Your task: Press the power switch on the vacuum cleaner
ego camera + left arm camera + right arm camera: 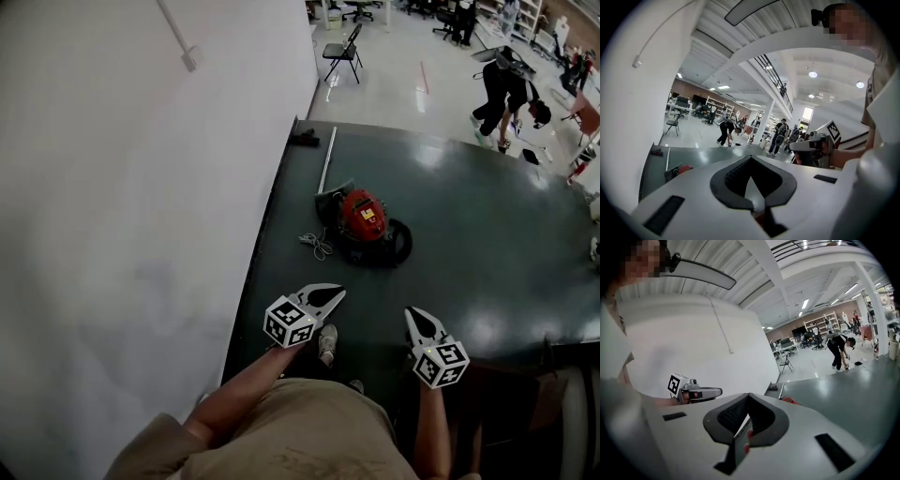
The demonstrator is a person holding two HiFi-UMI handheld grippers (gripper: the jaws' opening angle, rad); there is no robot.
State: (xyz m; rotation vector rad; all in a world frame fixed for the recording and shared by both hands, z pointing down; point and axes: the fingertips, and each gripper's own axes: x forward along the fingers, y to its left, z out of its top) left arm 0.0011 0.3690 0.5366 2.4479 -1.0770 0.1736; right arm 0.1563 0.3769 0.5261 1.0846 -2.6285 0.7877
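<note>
A red and black vacuum cleaner (362, 225) lies on the dark green tabletop (469, 216), with its coiled cord (317, 245) to its left and a metal tube (326, 159) running away from it. My left gripper (326, 297) and right gripper (418, 322) hover at the near table edge, short of the vacuum. Both are shut with nothing between their jaws. In the left gripper view my left gripper (750, 159) points past a sliver of the vacuum cleaner (685, 168). In the right gripper view my right gripper (749, 395) hides most of the vacuum cleaner (789, 400).
A white wall (141, 187) runs along the table's left edge. A black nozzle (303, 139) lies at the table's far left corner. Beyond the table stand a folding chair (343, 52) and a bending person (502, 94). My shoe (327, 341) shows below the table edge.
</note>
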